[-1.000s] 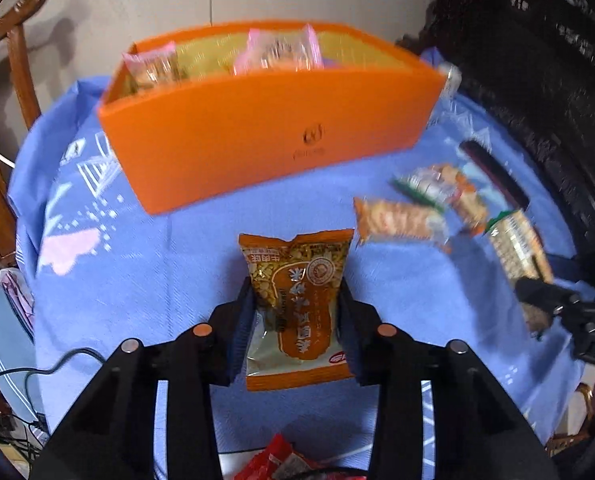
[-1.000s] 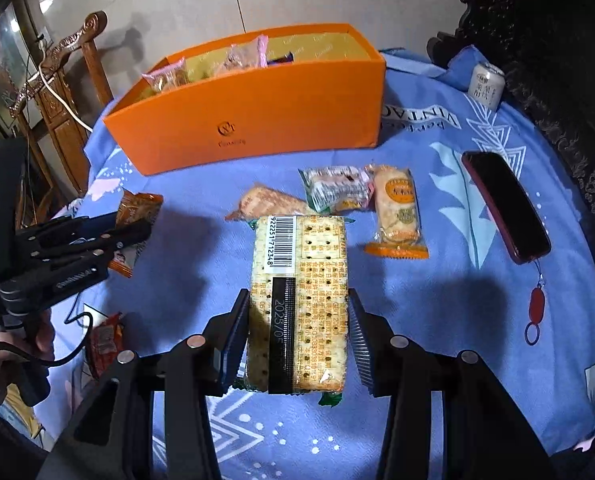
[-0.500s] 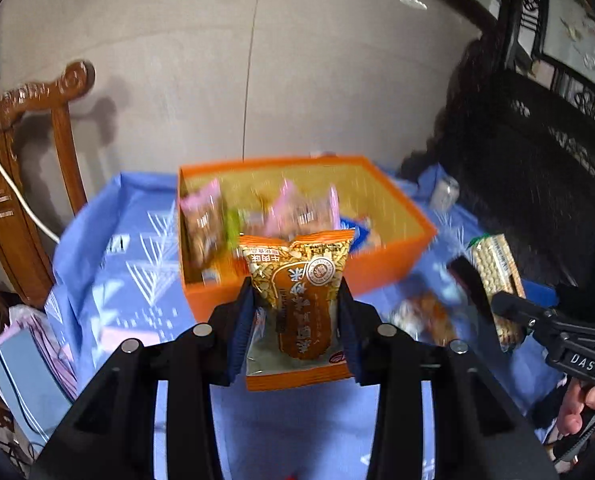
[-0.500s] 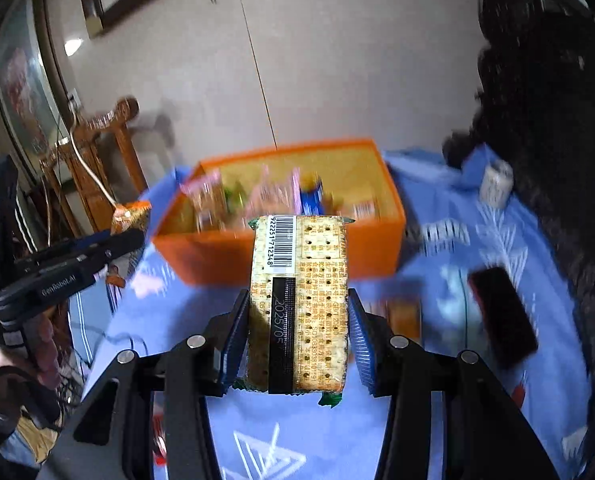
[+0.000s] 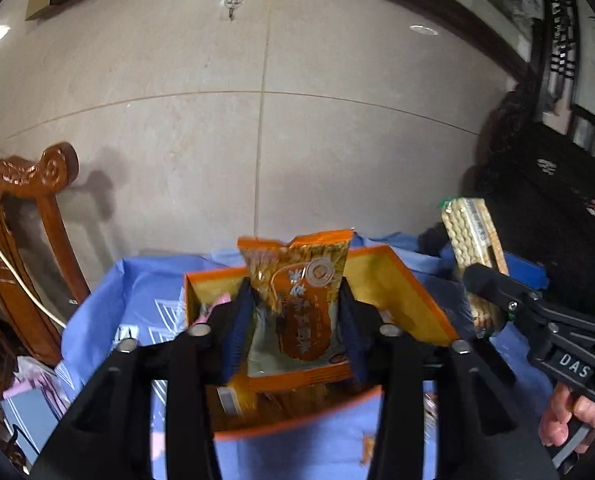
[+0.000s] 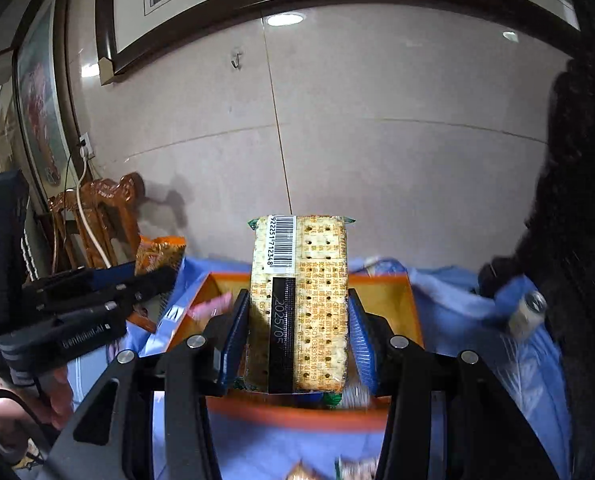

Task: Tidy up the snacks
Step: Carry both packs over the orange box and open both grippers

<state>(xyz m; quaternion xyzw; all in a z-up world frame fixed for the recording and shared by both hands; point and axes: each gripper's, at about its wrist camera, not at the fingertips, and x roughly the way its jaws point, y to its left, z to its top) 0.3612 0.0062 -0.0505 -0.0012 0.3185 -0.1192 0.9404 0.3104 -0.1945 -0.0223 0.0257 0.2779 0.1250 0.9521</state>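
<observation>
Left wrist: left gripper (image 5: 295,316) & right gripper (image 6: 297,328) jaws just opening over orange box (image 5: 397,284); peanut packet (image 5: 297,300), cracker pack (image 6: 299,304) loosened, may snag the rim.

orange packet (image 5: 297,304): glossy orange wrapper with a round seal, upright between the left tongs' blue pads, above the box
cracker pack (image 6: 299,304): clear wrap over pale holed crackers, barcode and black date strip facing out, upright between the right tongs' pads
box (image 5: 393,280): orange, yellow inside, open top, just beyond and below both tongs; a pink packet (image 6: 211,305) lies inside
</observation>
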